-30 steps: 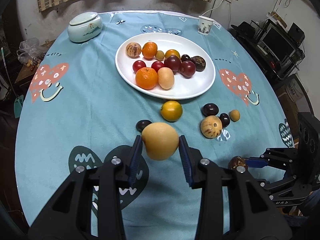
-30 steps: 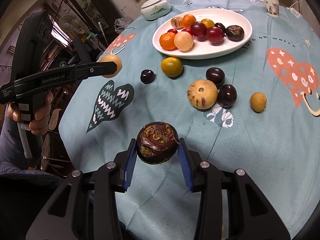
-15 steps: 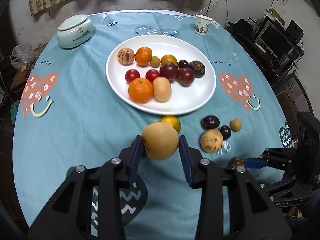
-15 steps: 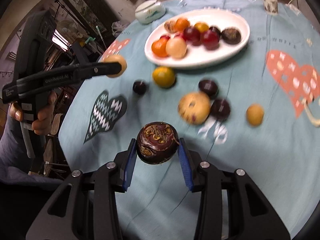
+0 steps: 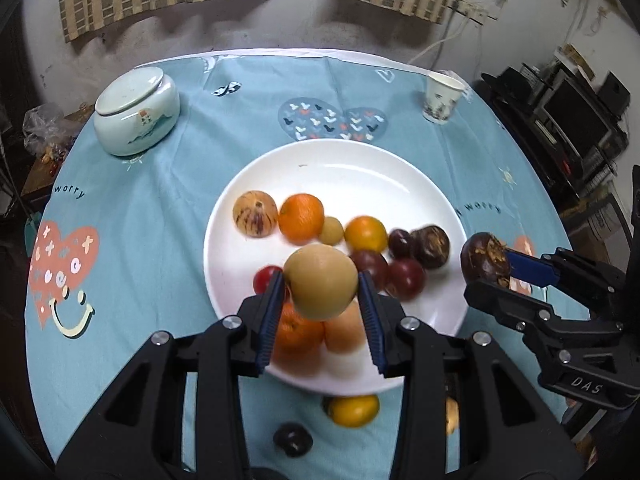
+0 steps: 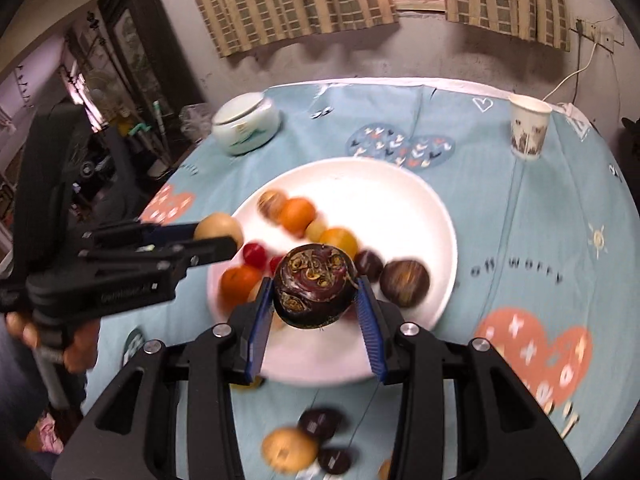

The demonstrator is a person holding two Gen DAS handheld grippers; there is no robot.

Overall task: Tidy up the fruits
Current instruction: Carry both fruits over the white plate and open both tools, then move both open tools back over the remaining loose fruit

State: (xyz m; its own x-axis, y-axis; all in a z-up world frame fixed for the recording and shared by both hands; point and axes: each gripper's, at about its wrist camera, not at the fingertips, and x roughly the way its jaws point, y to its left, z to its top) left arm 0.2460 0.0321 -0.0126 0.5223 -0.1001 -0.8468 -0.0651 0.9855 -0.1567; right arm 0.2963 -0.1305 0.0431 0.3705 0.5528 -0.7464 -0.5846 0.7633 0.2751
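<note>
blue tablecloth (image 5: 168, 216); right claw (image 6: 316, 304) grips mangosteen (image 6: 314, 286), calyx facing camera.

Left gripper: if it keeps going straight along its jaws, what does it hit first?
Likely the fruit already on the white plate: the left gripper, shut on a tan round fruit, points down at the orange and peach-coloured fruit beneath. Depth is unclear.

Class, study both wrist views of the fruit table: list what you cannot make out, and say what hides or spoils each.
- Left wrist view: the tan fruit in the left gripper covers part of the orange on the white plate.
- Left wrist view: a small fruit is mostly behind a finger.
- Right wrist view: motion blur smears the loose fruits below the plate.
- Right wrist view: the dark fruit in the right gripper hides fruit behind it.
</note>
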